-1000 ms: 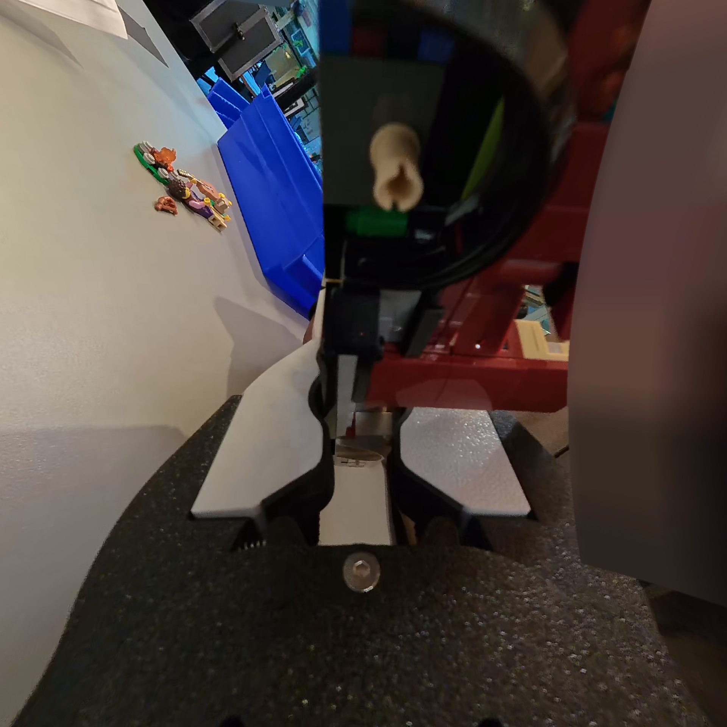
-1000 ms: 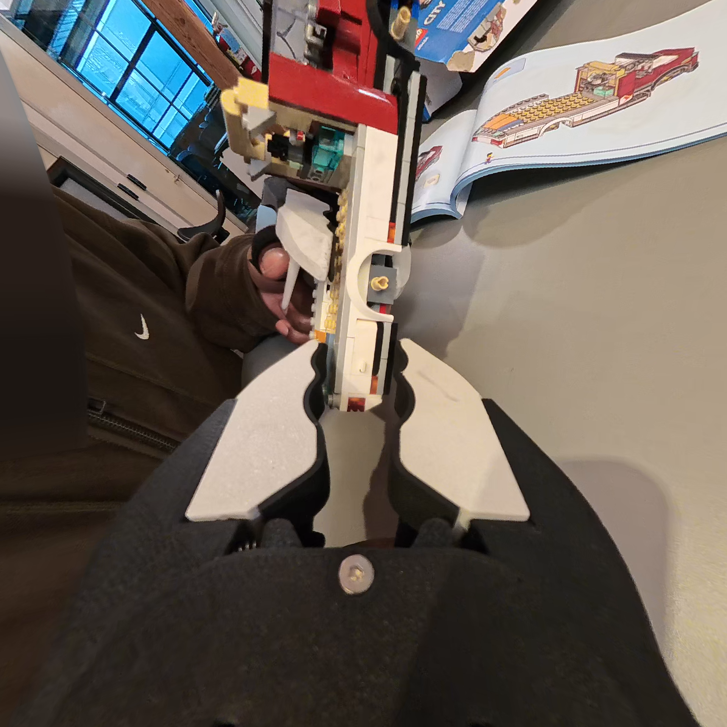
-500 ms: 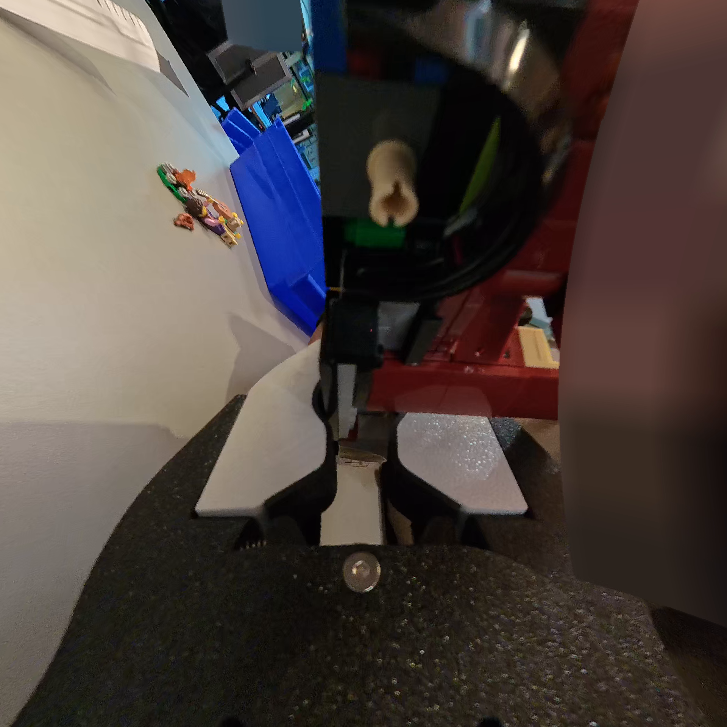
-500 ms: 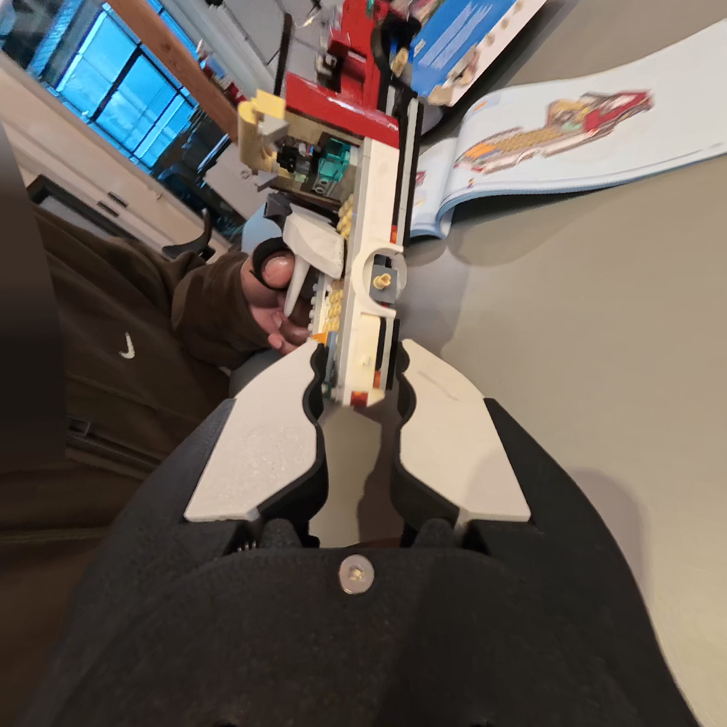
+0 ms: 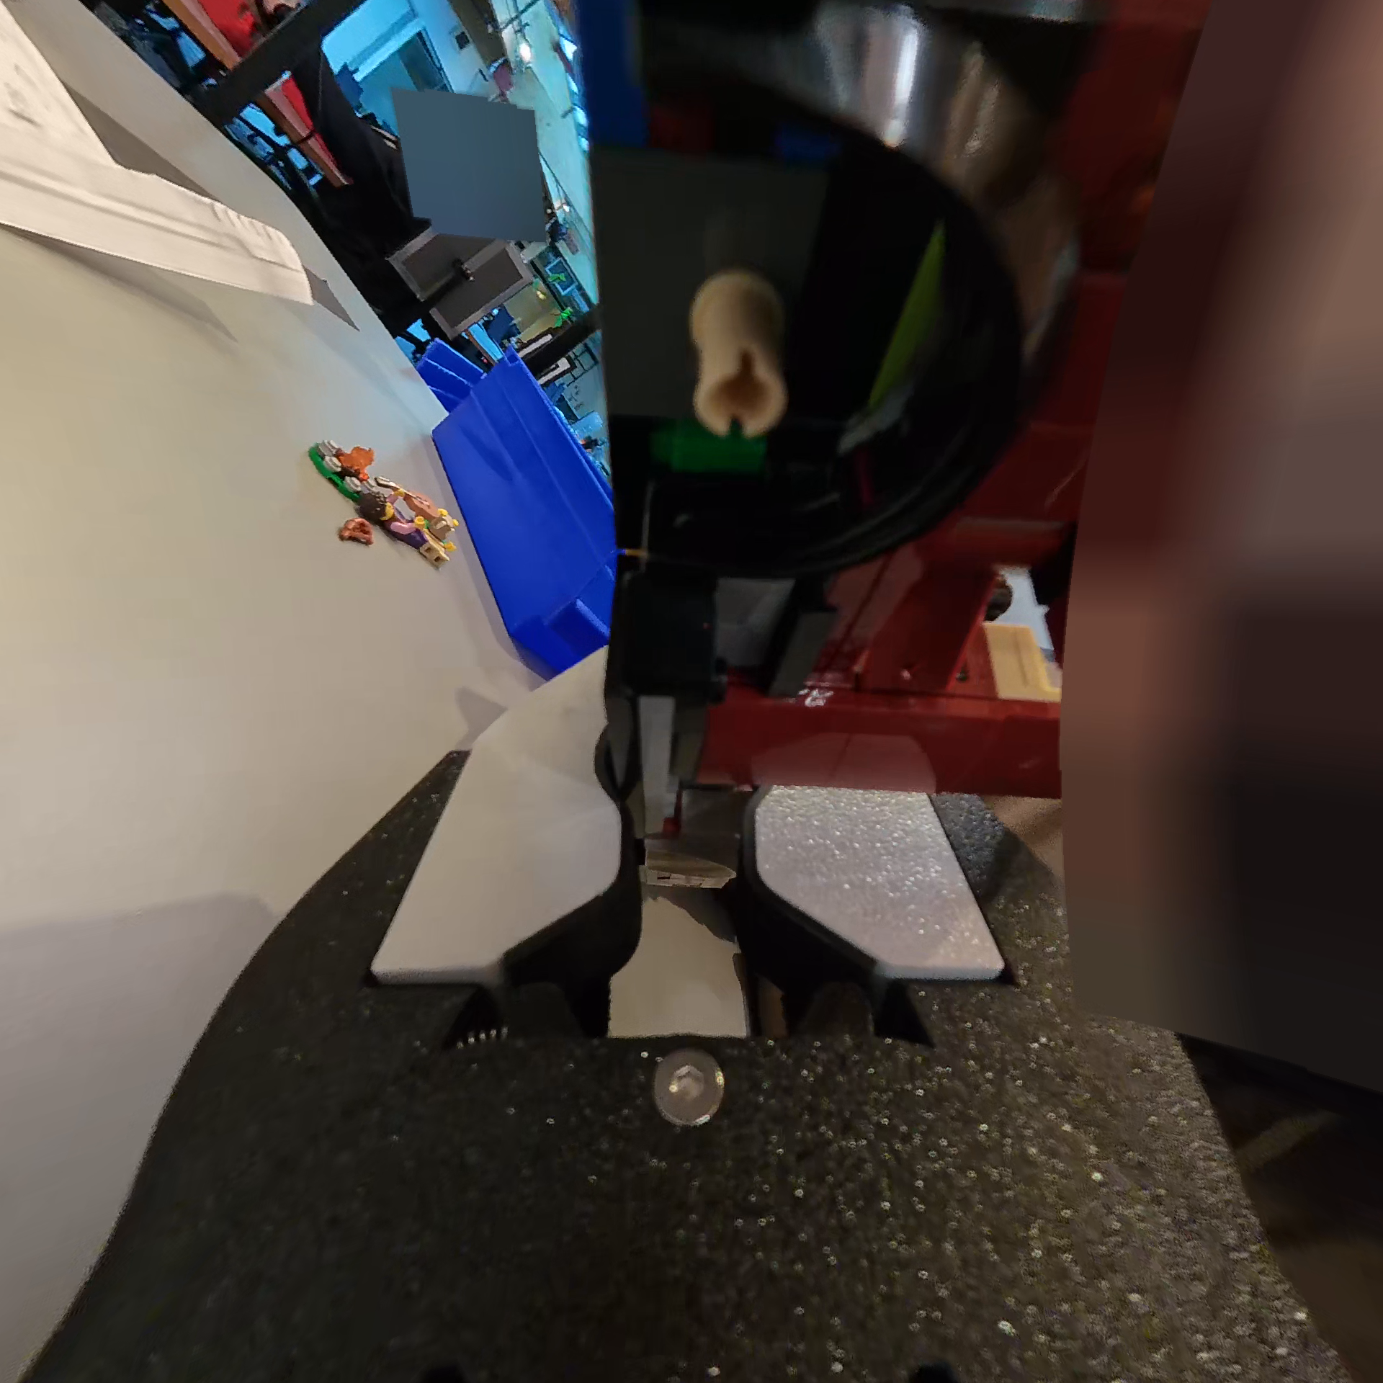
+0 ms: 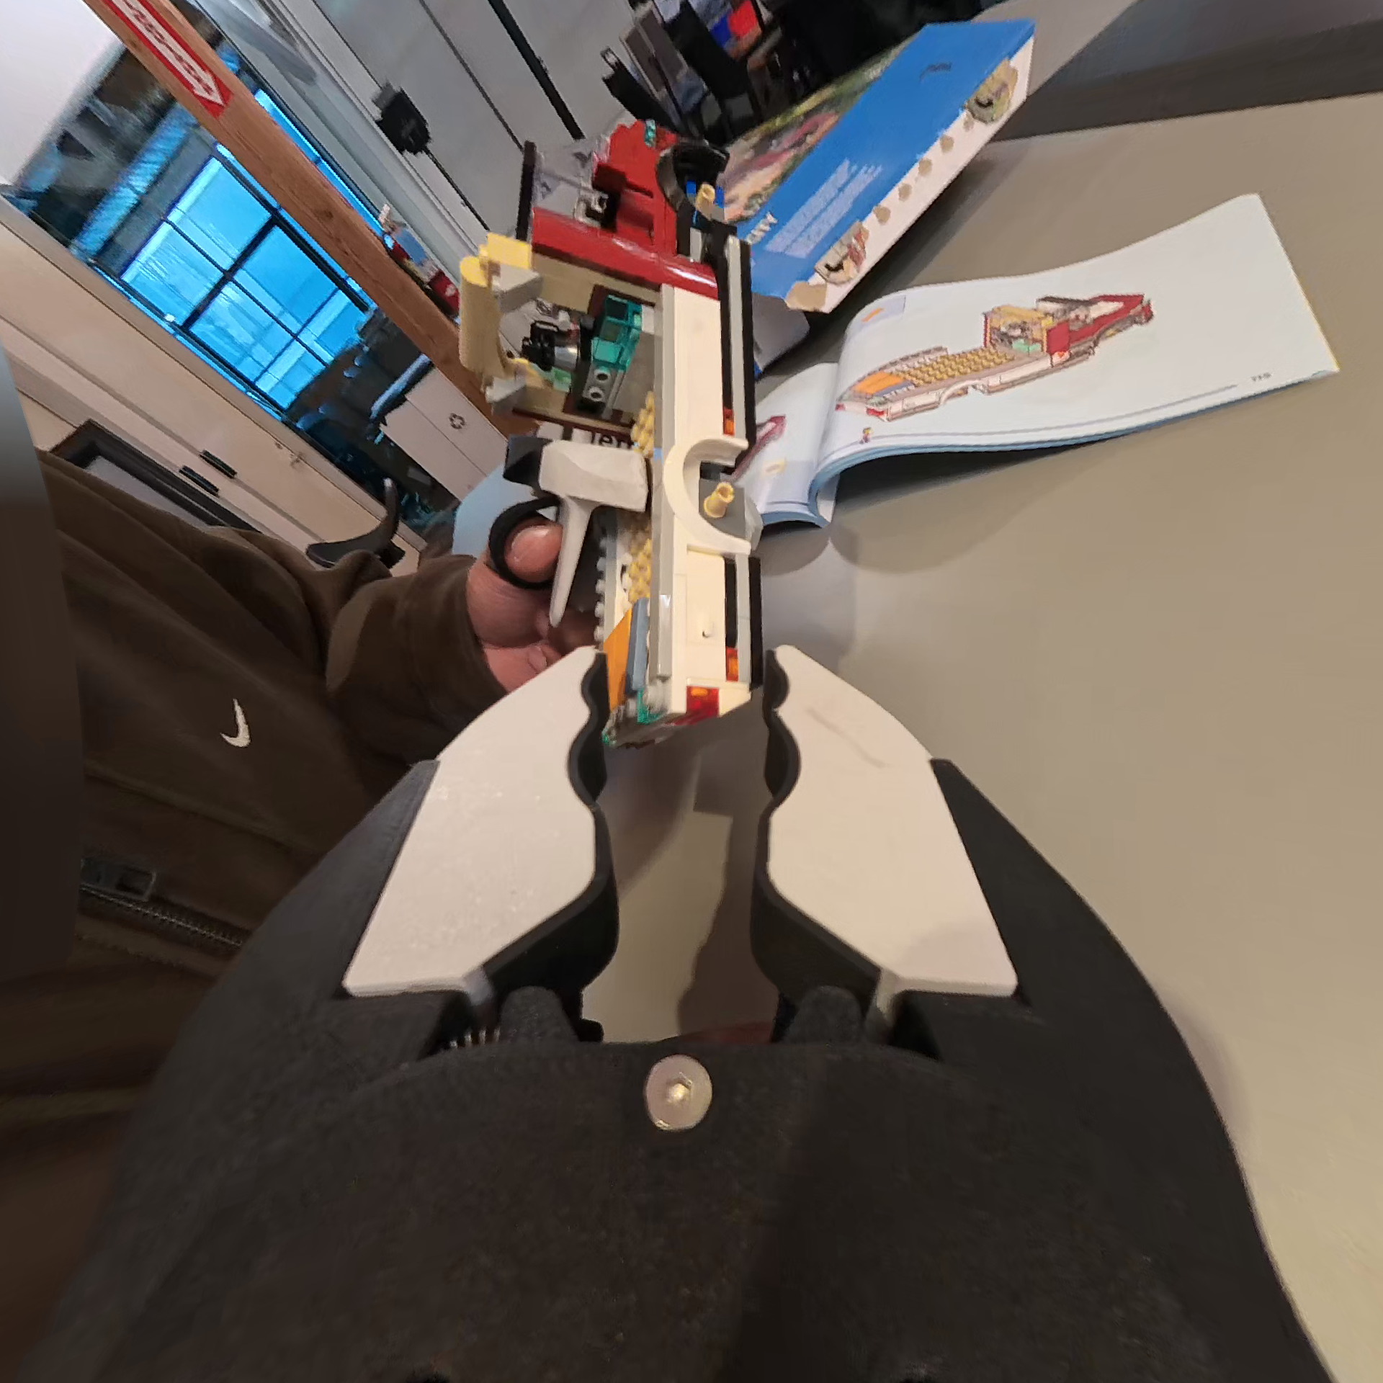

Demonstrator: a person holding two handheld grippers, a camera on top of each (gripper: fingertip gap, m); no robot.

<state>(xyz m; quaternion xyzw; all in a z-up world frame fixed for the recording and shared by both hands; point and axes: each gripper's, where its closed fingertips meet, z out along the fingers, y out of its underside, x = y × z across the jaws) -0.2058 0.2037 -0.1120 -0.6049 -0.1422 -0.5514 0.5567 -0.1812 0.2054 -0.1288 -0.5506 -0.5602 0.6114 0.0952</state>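
Near the right gripper (image 6: pixel 681 696), the rear end of a toy-brick vehicle model (image 6: pixel 700 524) sits between parted fingers (image 6: pixel 516 808). The left finger appears to touch it, while a sliver of space shows at the right one, so the fingers look eased open rather than clamped.

The model, white-sided with a dark red front, is held on edge and well clear of the grey surface (image 6: pixel 1085 748), a pose that presents its flank and a tan axle pin (image 6: pixel 722 498).

Farther along, the left gripper (image 5: pixel 673 748) takes the weight. In its own view its fingers (image 5: pixel 539 808) are closed on a thin black and grey edge of the model, just below a black wheel arch and a second tan pin (image 5: pixel 737 359). A hand (image 6: pixel 524 599) in a brown sleeve works that gripper.

Beyond, an open instruction booklet (image 6: pixel 1048 359) lies flat by the far edge, a blue box (image 6: pixel 883 165) behind it. Loose minifigure parts (image 5: pixel 382 494) and blue bins (image 5: pixel 524 509) lie well apart from the model.
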